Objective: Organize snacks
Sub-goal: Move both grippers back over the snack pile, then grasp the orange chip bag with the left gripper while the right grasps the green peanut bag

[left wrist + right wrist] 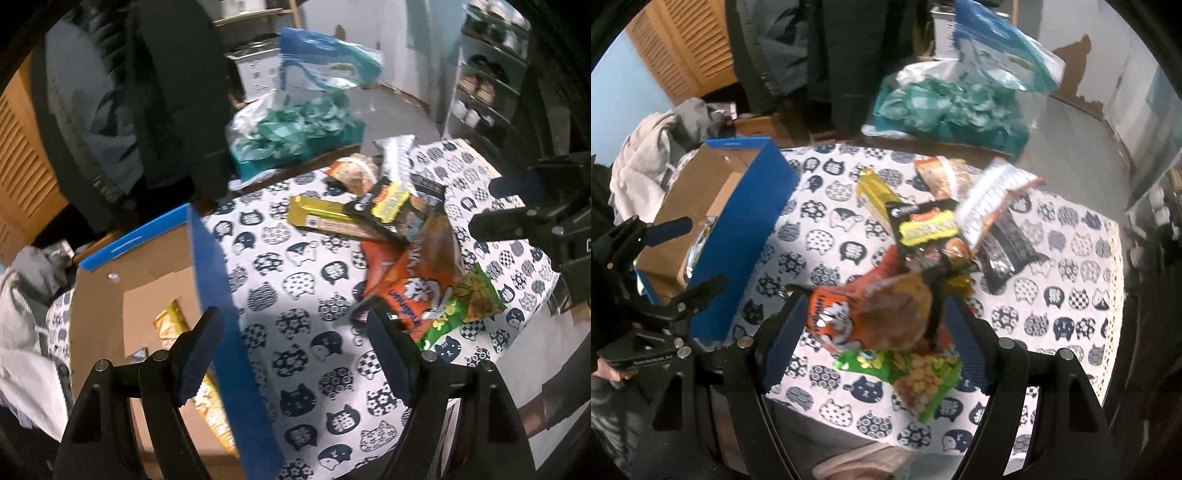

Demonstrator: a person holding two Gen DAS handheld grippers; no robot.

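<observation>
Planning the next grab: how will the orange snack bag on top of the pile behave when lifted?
The orange snack bag looks like thin, puffy film, so probably light and floppy. Its glossy surface may slip between the right tongs. It overlaps the green bag, which might shift along with it.

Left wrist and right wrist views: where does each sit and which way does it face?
Left wrist: above the box edge, looking down across the tablecloth; own open tongs show, right tongs at right.
Right wrist: above the snack pile, looking down; own open tongs show, left tongs at left.
Shared: box, pile, tablecloth.
</observation>
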